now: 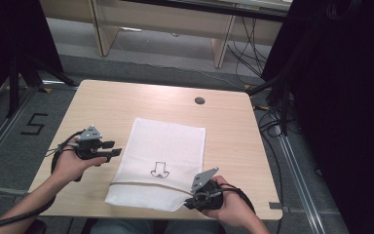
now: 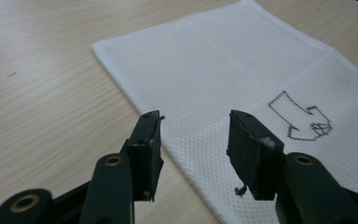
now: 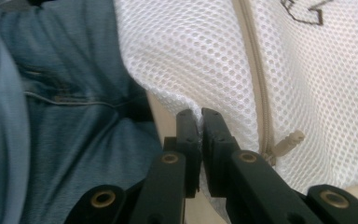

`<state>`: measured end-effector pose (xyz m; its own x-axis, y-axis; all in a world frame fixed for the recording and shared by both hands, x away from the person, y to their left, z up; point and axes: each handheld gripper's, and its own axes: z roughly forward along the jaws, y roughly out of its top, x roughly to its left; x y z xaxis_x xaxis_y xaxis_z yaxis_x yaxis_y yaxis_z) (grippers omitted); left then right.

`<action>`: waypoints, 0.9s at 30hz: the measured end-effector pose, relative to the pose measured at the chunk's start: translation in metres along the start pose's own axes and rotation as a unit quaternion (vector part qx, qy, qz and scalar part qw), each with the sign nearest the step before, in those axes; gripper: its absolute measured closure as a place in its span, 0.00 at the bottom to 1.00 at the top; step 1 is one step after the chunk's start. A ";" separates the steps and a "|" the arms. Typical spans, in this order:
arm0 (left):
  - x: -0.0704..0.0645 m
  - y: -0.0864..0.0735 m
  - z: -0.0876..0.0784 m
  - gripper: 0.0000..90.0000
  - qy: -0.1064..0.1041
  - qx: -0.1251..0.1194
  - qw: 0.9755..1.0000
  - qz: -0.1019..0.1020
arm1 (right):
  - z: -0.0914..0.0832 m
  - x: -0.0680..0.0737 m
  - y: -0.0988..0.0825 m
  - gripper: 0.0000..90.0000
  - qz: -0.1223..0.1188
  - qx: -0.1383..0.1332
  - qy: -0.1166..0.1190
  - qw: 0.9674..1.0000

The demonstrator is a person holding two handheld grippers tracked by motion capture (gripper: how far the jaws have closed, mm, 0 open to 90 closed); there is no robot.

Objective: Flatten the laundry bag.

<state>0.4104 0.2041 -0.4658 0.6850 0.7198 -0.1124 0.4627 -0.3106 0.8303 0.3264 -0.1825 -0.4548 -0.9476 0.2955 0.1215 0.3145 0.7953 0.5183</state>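
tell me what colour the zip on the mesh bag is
Beige, against the white mesh bag; the zip shows best in the right gripper view.

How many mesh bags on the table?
1. A white mesh bag lies flat mid-table, its near edge overhanging toward the person. The right gripper pinches its near right corner; the left gripper stands open at its left edge.

Right gripper is clamped on the edge of the white mesh bag (beige zipper pull just beside), blue denim visible beneath.
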 end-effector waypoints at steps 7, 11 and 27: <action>-0.018 -0.002 0.005 0.58 -0.025 0.011 0.999 0.017 | 0.004 -0.011 0.002 0.96 0.043 0.015 -0.026 0.999; -0.029 -0.005 0.009 0.58 -0.037 0.022 0.999 0.028 | 0.009 -0.016 0.003 0.94 0.058 0.016 -0.033 0.998; -0.061 -0.015 0.019 0.86 -0.101 0.098 0.988 0.067 | -0.004 -0.029 -0.014 0.88 0.155 -0.019 -0.083 0.984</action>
<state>0.3725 0.1529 -0.4820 0.8368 0.5316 -0.1312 0.4466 -0.5240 0.7252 0.3490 -0.2041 -0.4618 -0.7828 0.6059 0.1416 0.5824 0.6334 0.5094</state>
